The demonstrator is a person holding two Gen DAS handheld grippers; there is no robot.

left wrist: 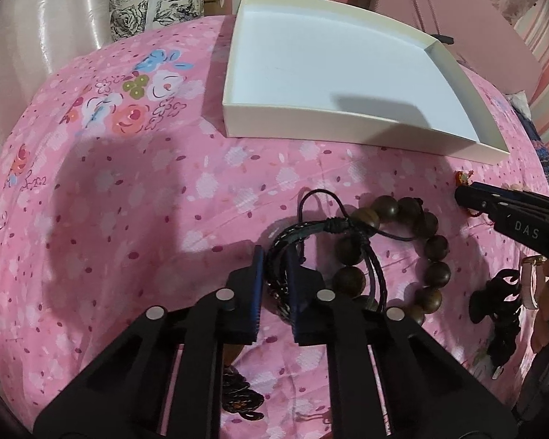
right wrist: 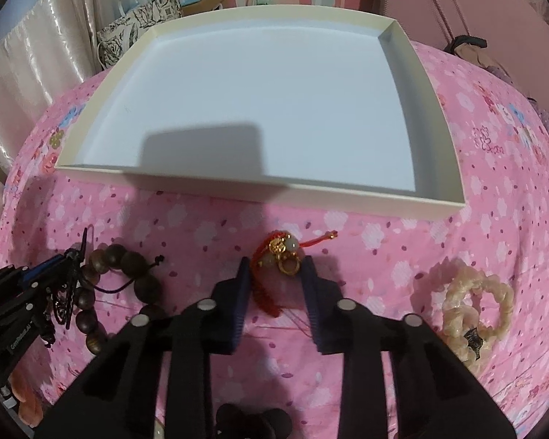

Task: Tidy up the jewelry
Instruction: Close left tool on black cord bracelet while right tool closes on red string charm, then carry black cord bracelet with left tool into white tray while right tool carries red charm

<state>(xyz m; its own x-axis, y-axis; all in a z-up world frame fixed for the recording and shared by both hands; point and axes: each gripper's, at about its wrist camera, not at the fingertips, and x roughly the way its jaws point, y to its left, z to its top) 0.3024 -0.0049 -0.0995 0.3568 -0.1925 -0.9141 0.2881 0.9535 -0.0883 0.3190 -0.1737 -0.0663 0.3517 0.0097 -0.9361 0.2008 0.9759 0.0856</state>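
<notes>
Pink floral bedsheet (right wrist: 402,256) carries a white tray (right wrist: 454,168); curtains behind. Left gripper (left wrist: 276,256) is closed on the braided black cord bracelet (left wrist: 311,228), near the tray's front wall. Right gripper (right wrist: 274,267), half open, brackets the red-cord gold charm (right wrist: 280,252), which points toward the tray.

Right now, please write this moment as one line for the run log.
left gripper: closing around black cord bracelet | right gripper: open, straddling red string charm | white box: no jewelry inside
</notes>
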